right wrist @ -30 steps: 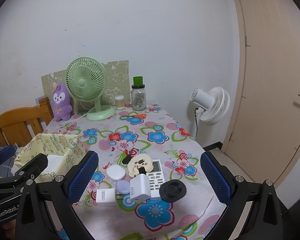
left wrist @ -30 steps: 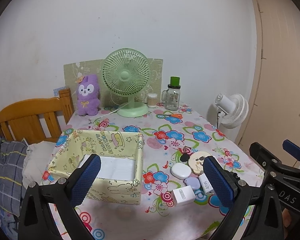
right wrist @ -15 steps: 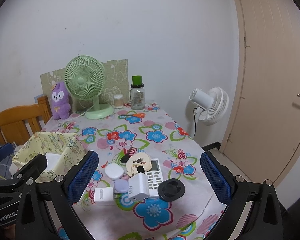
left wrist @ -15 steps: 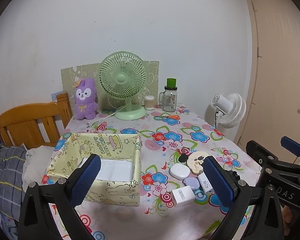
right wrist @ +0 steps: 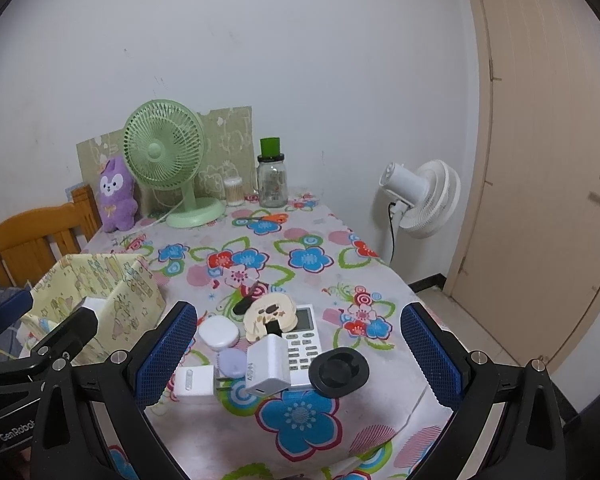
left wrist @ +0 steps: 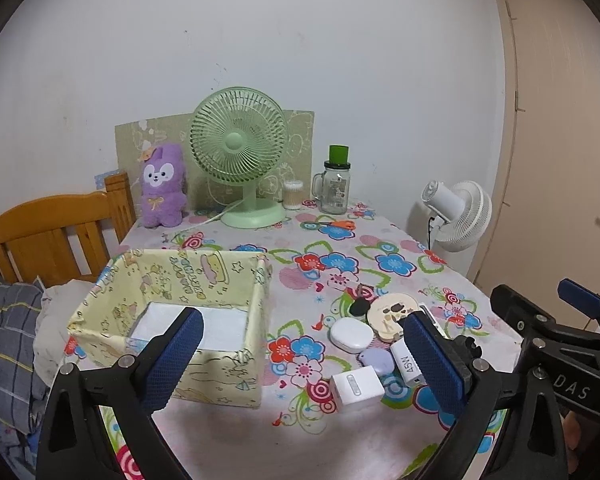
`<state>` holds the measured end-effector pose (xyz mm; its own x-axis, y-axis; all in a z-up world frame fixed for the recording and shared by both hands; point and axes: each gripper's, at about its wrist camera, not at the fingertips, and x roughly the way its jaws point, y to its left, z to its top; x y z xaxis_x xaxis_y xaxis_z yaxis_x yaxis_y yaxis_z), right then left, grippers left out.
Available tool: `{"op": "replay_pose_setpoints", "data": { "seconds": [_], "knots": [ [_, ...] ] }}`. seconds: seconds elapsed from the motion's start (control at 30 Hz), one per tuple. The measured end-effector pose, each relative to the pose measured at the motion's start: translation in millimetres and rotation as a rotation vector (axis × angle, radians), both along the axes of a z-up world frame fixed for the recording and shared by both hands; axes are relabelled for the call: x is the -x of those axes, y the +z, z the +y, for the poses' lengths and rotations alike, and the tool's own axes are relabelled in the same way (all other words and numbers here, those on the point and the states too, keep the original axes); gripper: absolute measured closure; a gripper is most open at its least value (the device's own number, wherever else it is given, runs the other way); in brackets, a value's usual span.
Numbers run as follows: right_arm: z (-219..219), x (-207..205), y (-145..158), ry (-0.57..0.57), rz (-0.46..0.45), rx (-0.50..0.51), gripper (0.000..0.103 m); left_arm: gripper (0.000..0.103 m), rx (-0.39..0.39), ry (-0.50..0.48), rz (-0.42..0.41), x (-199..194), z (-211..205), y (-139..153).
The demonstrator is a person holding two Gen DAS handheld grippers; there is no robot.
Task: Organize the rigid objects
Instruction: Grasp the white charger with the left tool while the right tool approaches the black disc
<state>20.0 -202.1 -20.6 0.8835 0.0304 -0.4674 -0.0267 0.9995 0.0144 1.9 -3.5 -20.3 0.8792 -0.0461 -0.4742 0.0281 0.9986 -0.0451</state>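
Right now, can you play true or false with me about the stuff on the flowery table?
1. Both grippers are wide open and hold nothing. True: the left gripper and the right gripper are empty.
2. The purple plush toy sits inside the yellow box. False: it stands at the back beside the green desk fan.
3. The black round disc lies beside the white remote control. True.
4. The jar has a red lid. False: the lid is green.
5. The white charger is already in the box. False: it is still on the tablecloth.
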Motion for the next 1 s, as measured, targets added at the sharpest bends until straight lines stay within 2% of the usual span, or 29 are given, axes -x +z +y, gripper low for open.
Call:
{"op": "replay_pose_setpoints", "data": {
  "seconds": [0.33, 1.0],
  "knots": [
    [-10.3, -13.1, -30.1, 0.004, 0.028, 0.033, 0.0, 0.002, -0.005, -0.01, 0.109, -15.7, -12.5, -32.7],
    [-41.1, -48.3, -80.8, -0.035, 0.151, 0.055, 0.001, 0.008, -0.015, -0.076, 0.237, -44.5, -49.3, -84.1]
  ]
}}
